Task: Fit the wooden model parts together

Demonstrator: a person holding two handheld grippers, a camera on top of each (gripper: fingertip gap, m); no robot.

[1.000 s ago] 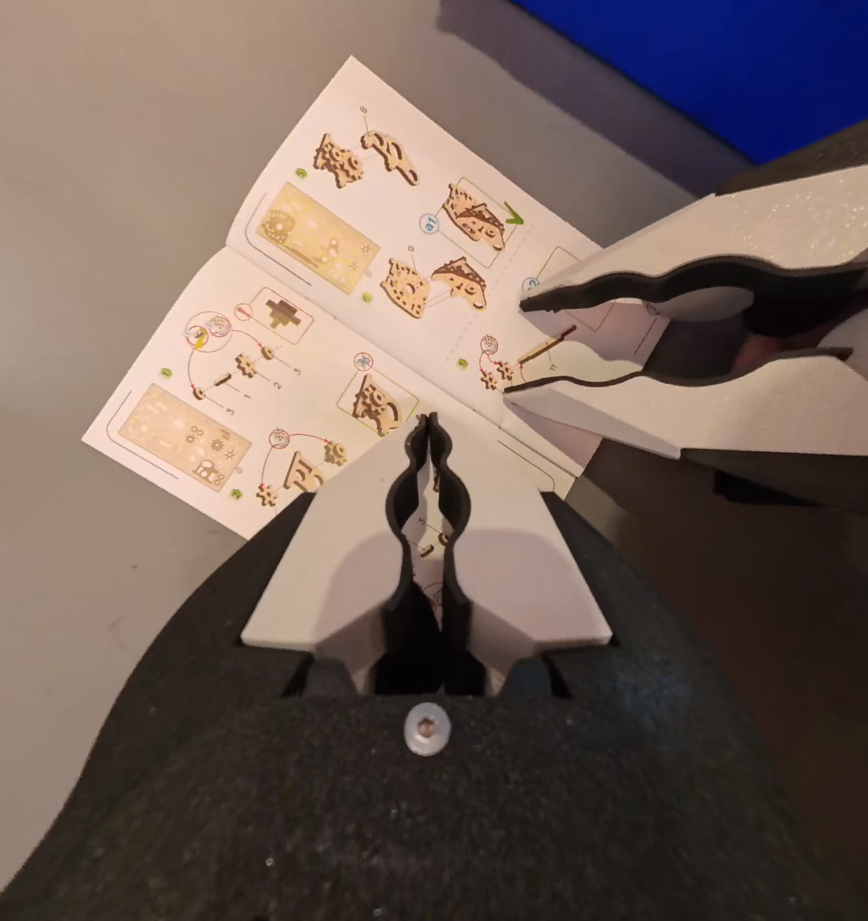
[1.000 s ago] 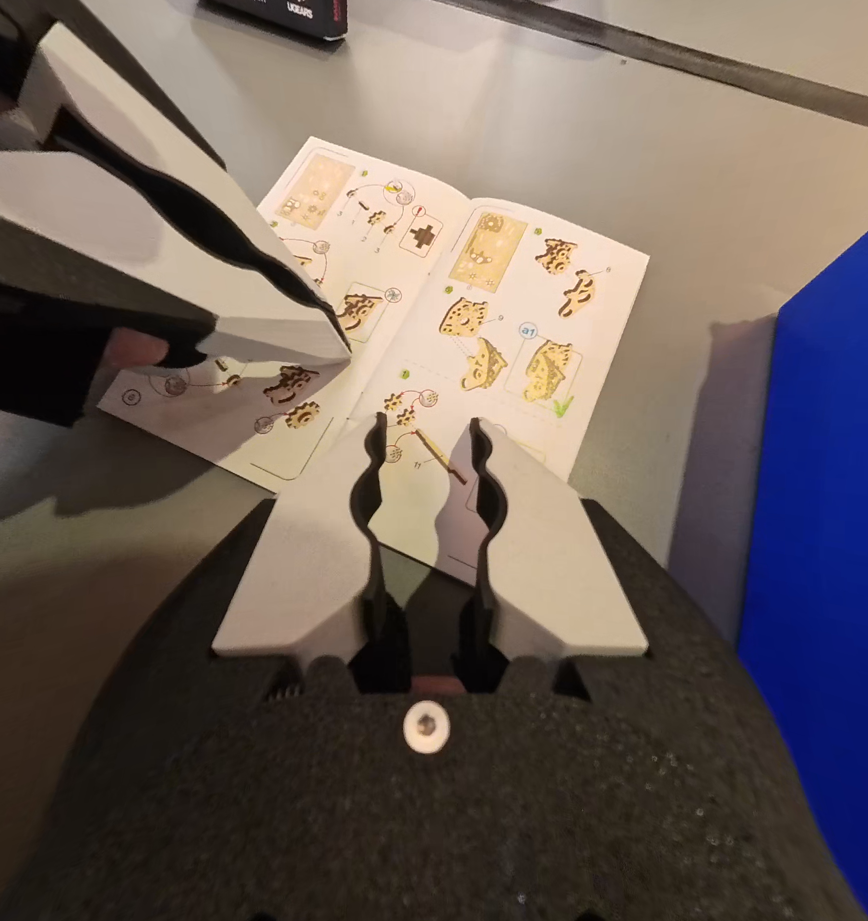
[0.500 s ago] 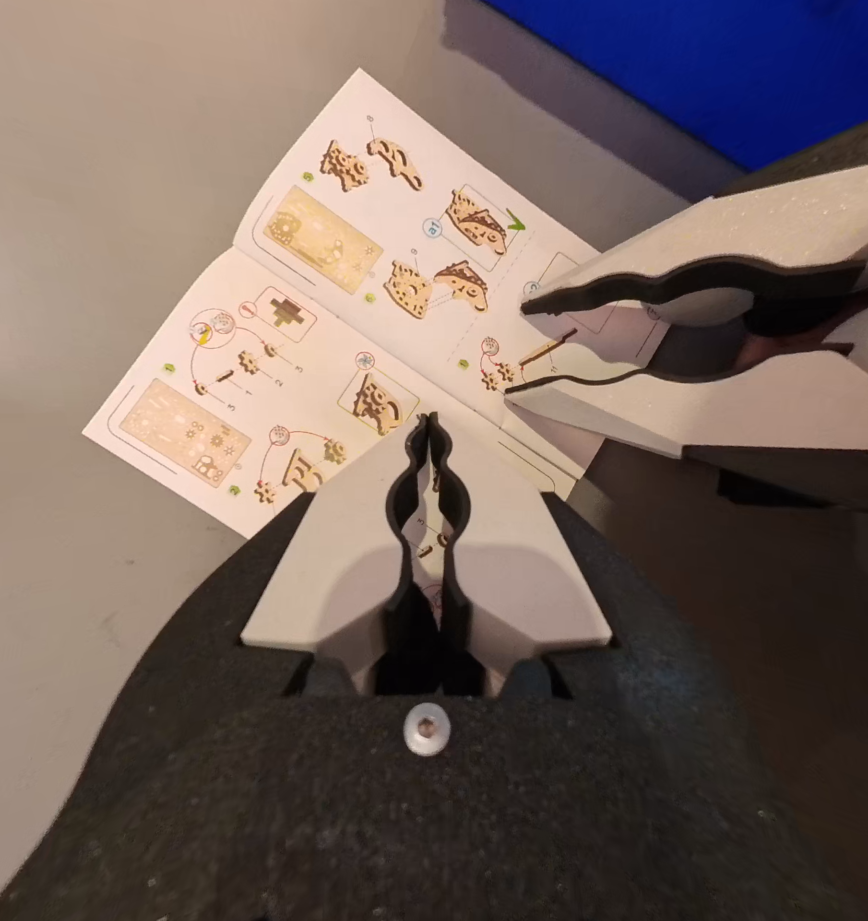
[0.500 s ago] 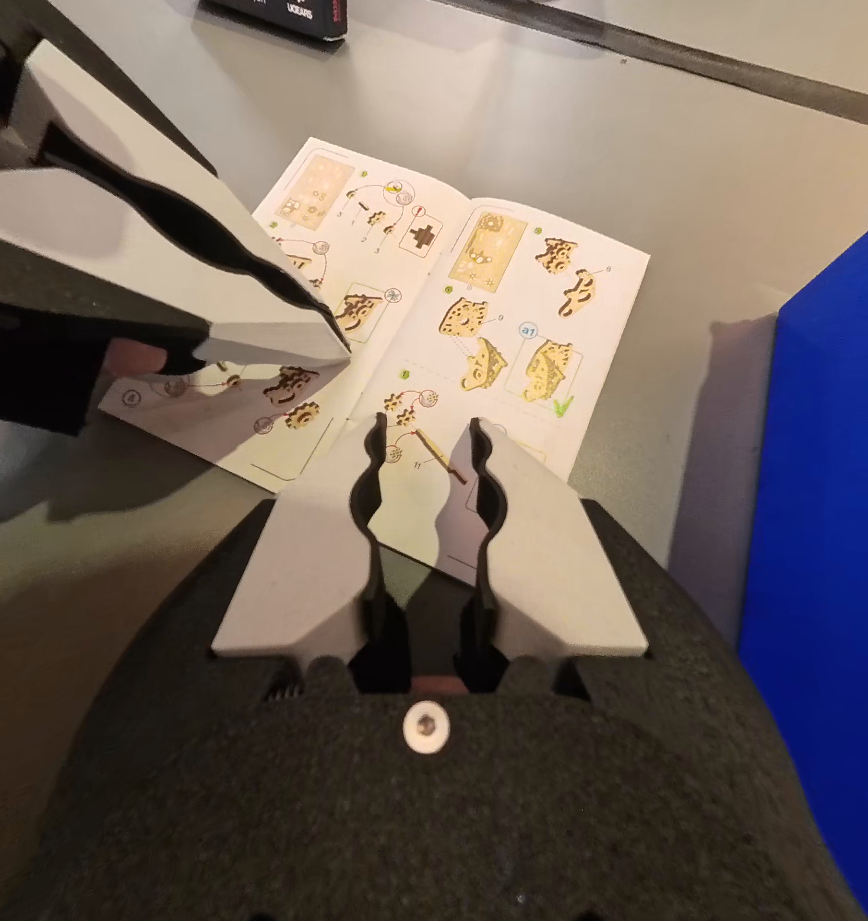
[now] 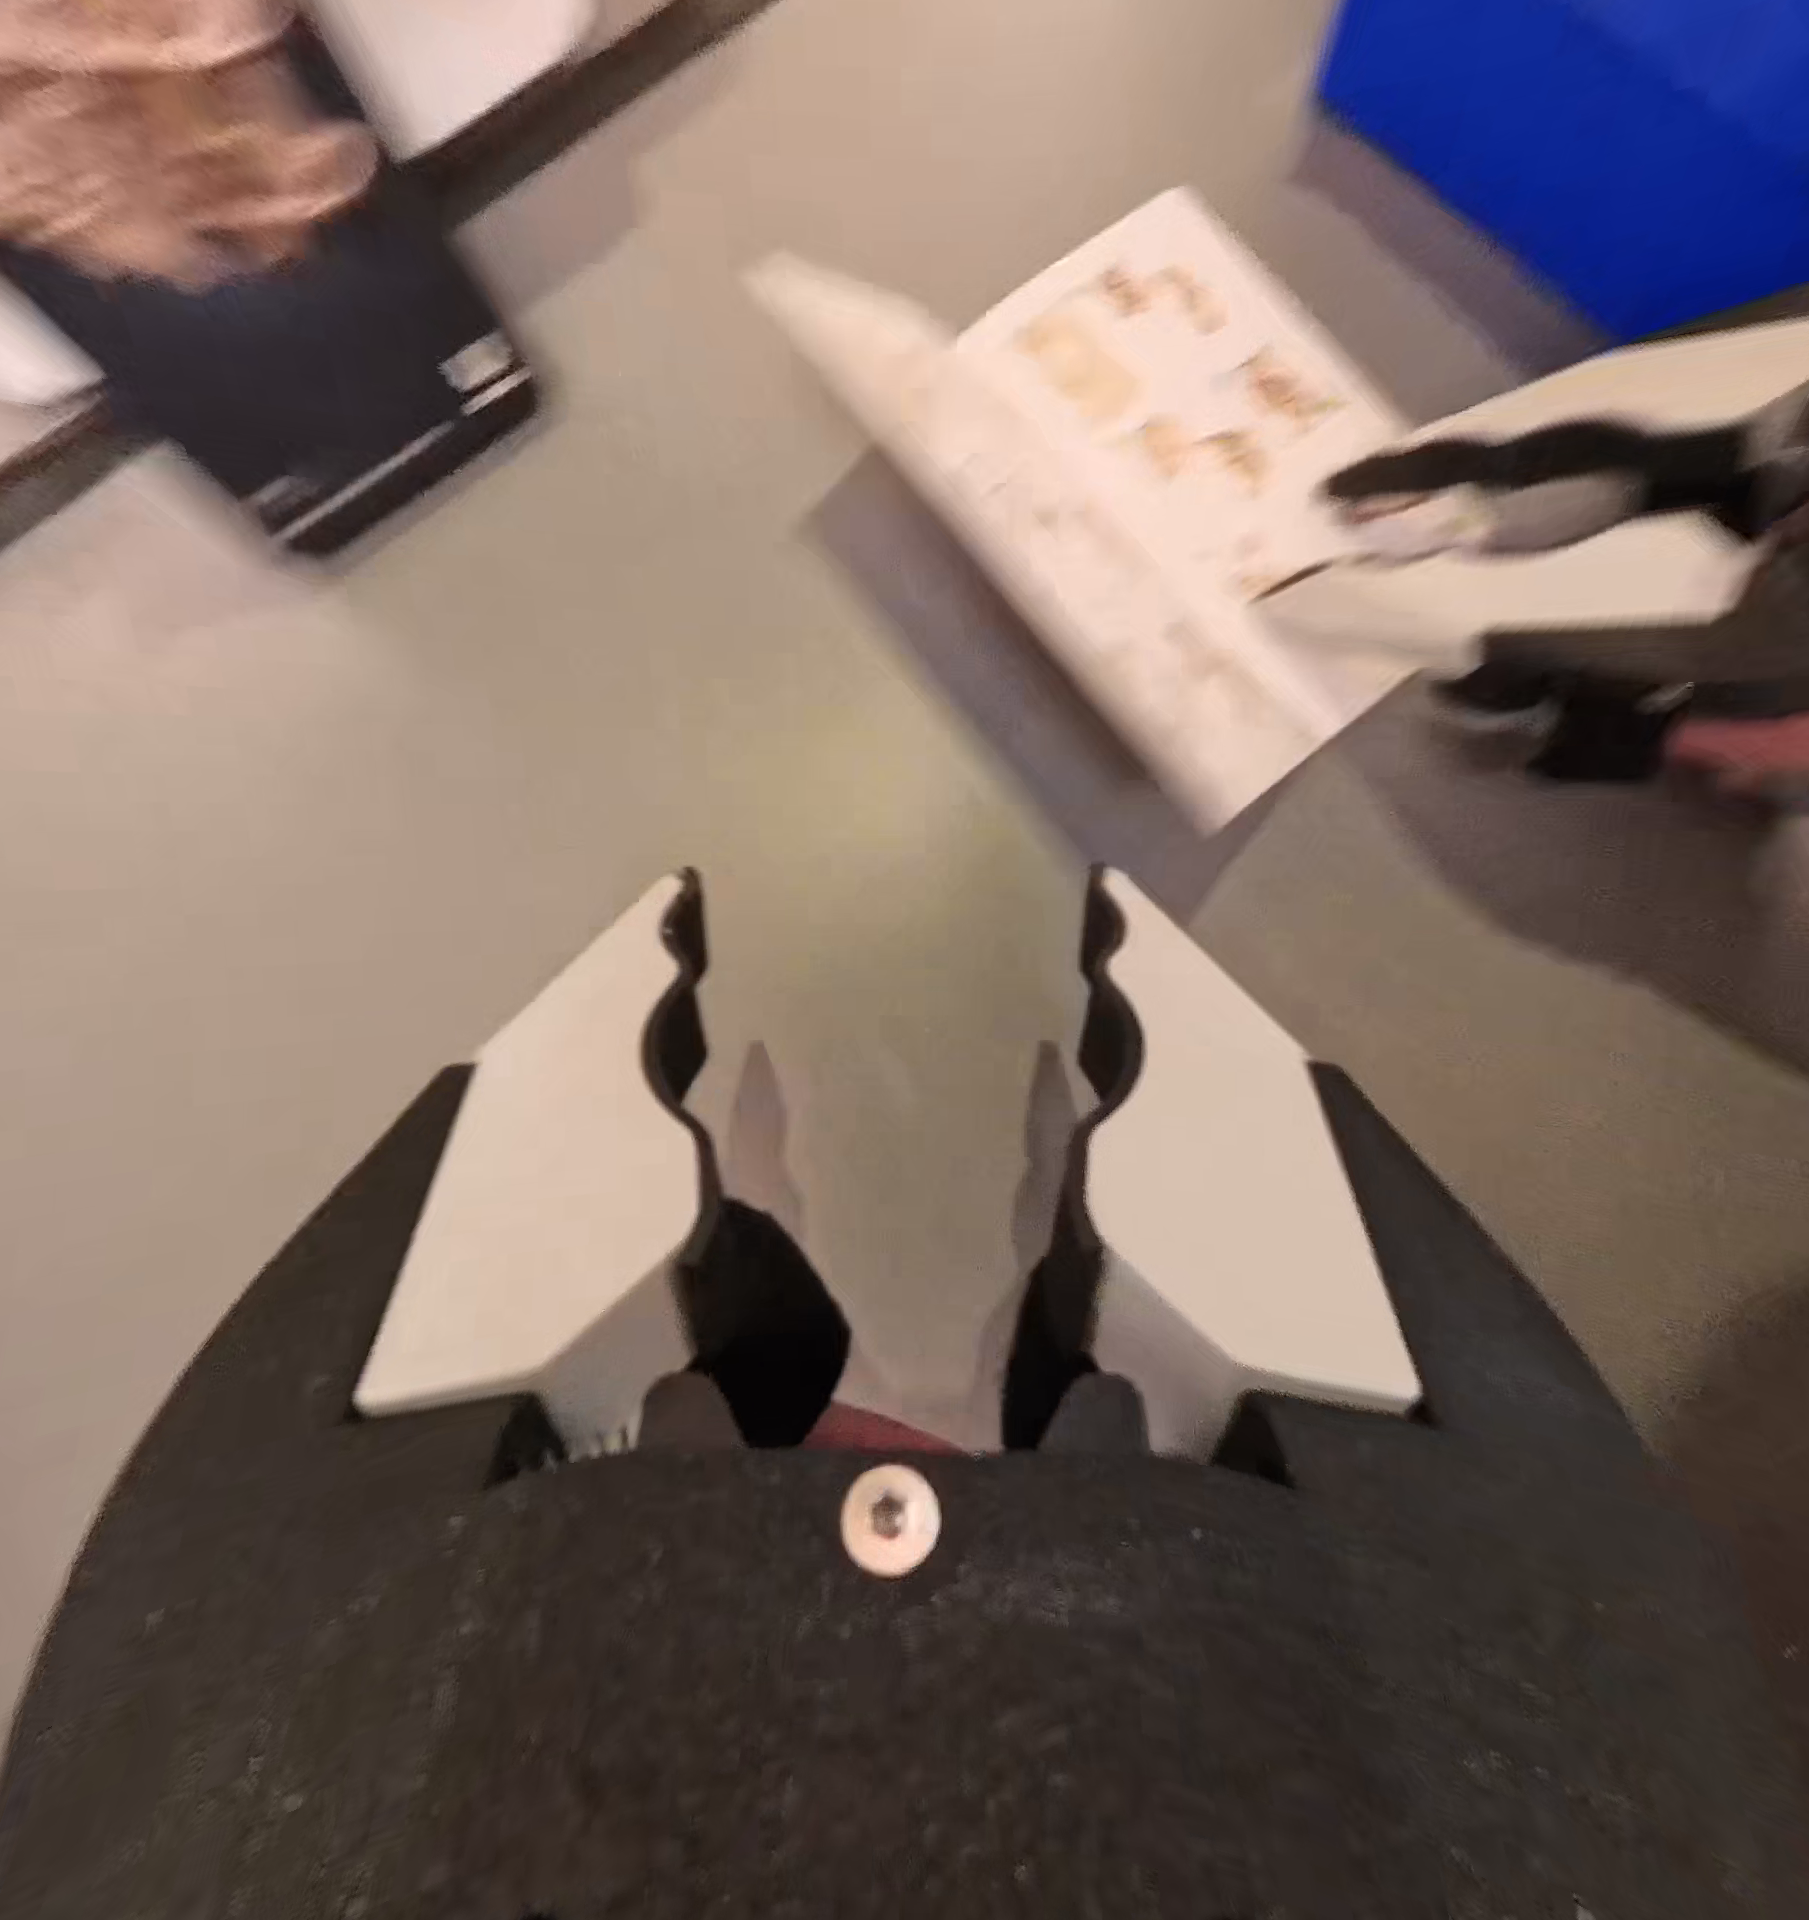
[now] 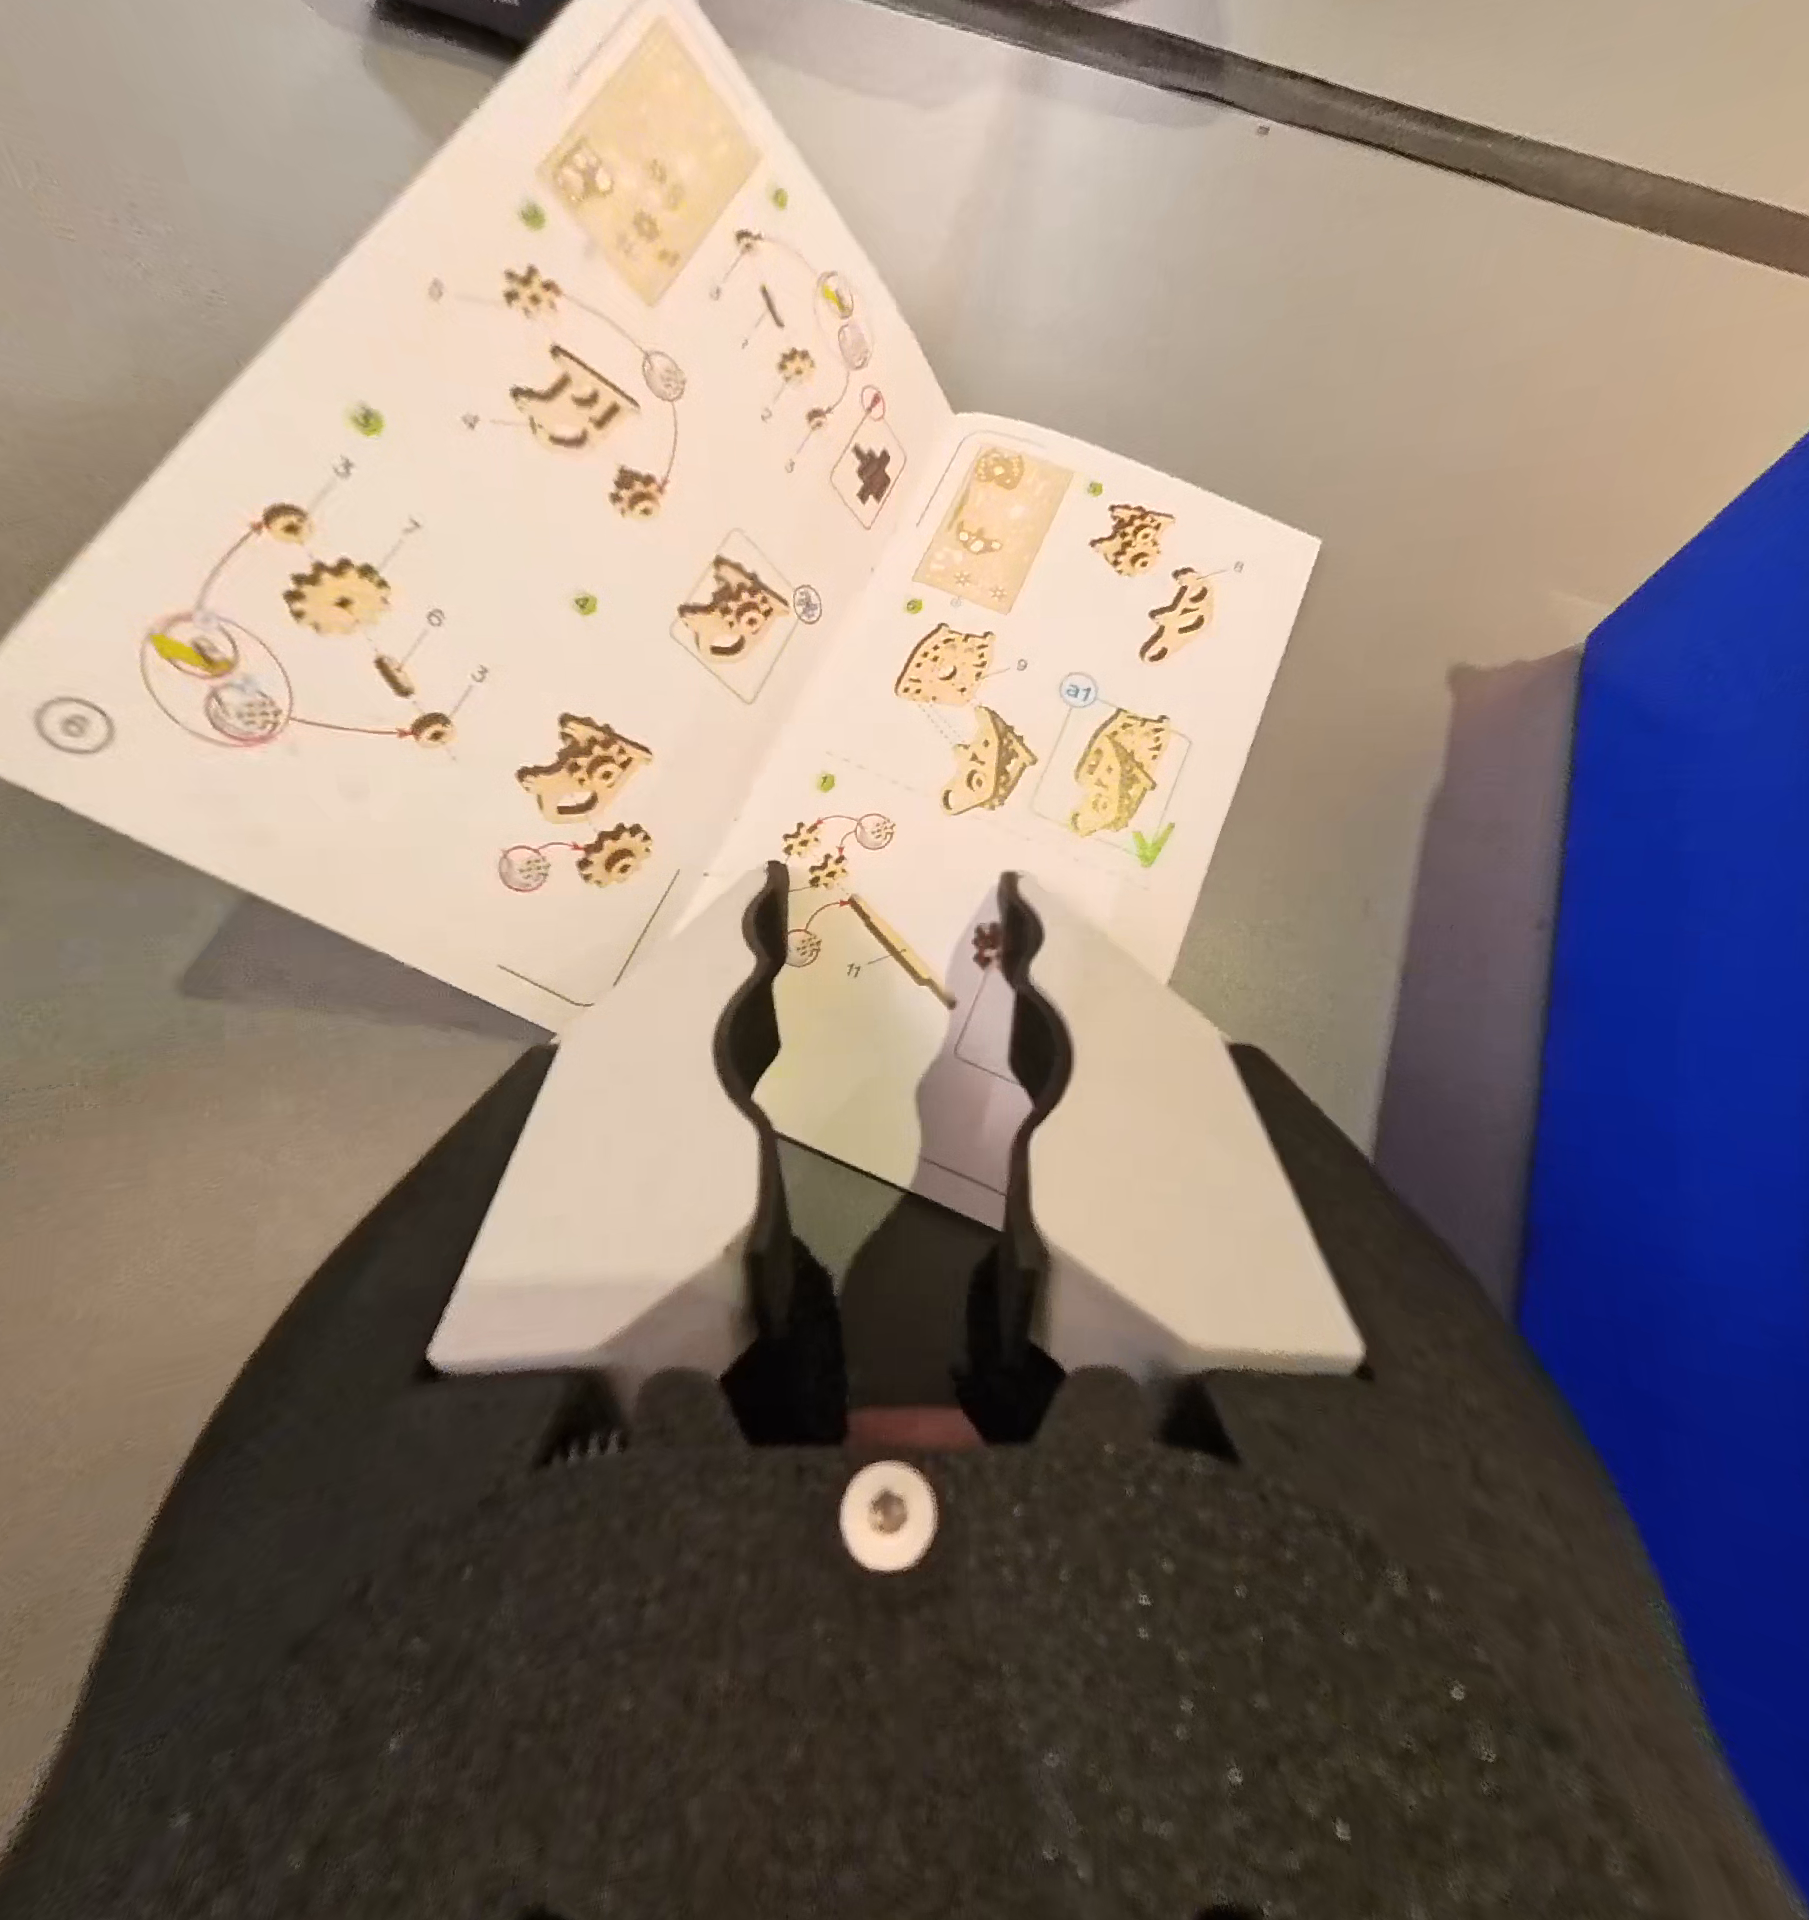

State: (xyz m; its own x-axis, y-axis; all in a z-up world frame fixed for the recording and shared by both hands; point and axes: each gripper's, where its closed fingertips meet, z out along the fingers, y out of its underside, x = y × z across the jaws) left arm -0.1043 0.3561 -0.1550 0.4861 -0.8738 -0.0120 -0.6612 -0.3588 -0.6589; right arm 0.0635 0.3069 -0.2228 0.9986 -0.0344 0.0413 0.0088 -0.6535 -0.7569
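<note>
No loose wooden parts show; they appear only as drawings in the open white instruction booklet [image 6: 609, 582] on the grey table. Its left page stands tilted up off the table, and the left wrist view [image 5: 1118, 457] shows this blurred. My right gripper [image 6: 892, 878] is open, with its jaws apart over the booklet's near right corner; it also shows at the right of the left wrist view [image 5: 1295, 540]. My left gripper [image 5: 892, 883] is open wide and empty over bare table, well to the left of the booklet.
A blue box [image 6: 1710, 935] stands close on the right of the booklet and shows at the top right of the left wrist view [image 5: 1606, 135]. A dark flat box [image 5: 308, 395] lies at the far left, with a person's pinkish sleeve [image 5: 131, 135] above it. A dark strip [image 6: 1502, 177] crosses the far table.
My left gripper was shut at the booklet's left page; now it is open and has pulled back and swung left. The left page has risen. The right gripper has stayed open at the corner.
</note>
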